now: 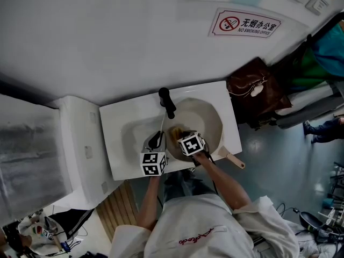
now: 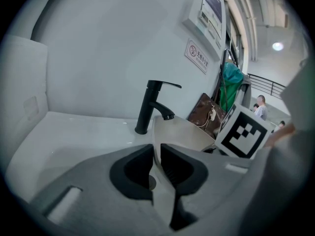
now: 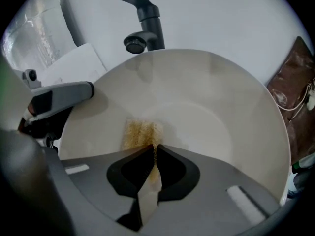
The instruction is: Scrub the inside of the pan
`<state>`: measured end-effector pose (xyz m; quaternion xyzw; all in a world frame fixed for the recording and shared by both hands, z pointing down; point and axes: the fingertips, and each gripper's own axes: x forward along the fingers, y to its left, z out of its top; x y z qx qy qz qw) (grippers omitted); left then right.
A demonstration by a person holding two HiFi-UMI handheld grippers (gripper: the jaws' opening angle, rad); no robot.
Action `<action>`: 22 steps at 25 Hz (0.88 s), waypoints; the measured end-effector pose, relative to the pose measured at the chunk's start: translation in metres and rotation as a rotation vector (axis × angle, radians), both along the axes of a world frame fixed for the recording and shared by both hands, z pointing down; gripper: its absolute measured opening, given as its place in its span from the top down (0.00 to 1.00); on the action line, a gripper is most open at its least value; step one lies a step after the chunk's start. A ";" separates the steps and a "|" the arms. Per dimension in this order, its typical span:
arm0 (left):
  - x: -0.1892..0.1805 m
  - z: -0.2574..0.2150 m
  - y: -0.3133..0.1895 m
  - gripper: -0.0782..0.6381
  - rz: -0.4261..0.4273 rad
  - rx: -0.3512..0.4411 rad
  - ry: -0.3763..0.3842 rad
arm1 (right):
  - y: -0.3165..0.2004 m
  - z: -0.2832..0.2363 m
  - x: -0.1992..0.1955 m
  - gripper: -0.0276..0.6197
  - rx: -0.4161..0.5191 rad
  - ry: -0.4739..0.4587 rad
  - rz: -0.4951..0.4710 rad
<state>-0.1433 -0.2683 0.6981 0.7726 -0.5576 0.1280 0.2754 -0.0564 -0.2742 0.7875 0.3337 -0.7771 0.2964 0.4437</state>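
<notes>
**A:** Where is the pan?

**B:** The pan (image 1: pixel 207 120) sits in the basin at the right end of the white counter (image 1: pixel 121 120), just in front of the black tap (image 1: pixel 167 102). Its handle (image 1: pixel 235 160) sticks out over the counter's front edge, near the right corner.

**A:** And the left gripper?

**B:** The left gripper (image 1: pixel 157 140) is clamped on the pan's rim, on the side nearer the counter's middle. In the left gripper view the thin cream rim (image 2: pixel 156 132) stands between the two dark pads, which press it from both sides.

**A:** What does the right one hold?

**B:** The right gripper (image 1: pixel 181 135) reaches down into the pan, its jaws closed on a yellowish sponge (image 3: pixel 140 133). The sponge lies against the pan's inner surface, low on the slope nearest the left gripper. The rest of the inside shows pale and bare.

**A:** Anything beside the counter?

**B:** A brown bag (image 1: pixel 258 90) rests just past the counter's right end, against the wall. A no-smoking sign (image 1: pixel 244 23) hangs on that wall, well above the tap.
</notes>
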 end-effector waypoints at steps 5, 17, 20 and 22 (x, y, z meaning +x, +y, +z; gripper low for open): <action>-0.001 0.000 -0.001 0.82 -0.003 0.002 0.002 | -0.012 0.008 0.028 0.92 -0.004 0.046 0.064; 0.000 0.000 0.000 0.82 -0.004 0.002 -0.002 | -0.038 0.012 0.090 0.92 -0.007 0.153 0.177; 0.000 0.000 0.000 0.82 -0.003 0.001 -0.003 | -0.044 0.014 0.098 0.92 0.003 0.159 0.190; 0.000 0.000 0.001 0.82 -0.003 0.000 -0.004 | -0.043 0.014 0.102 0.92 -0.011 0.160 0.201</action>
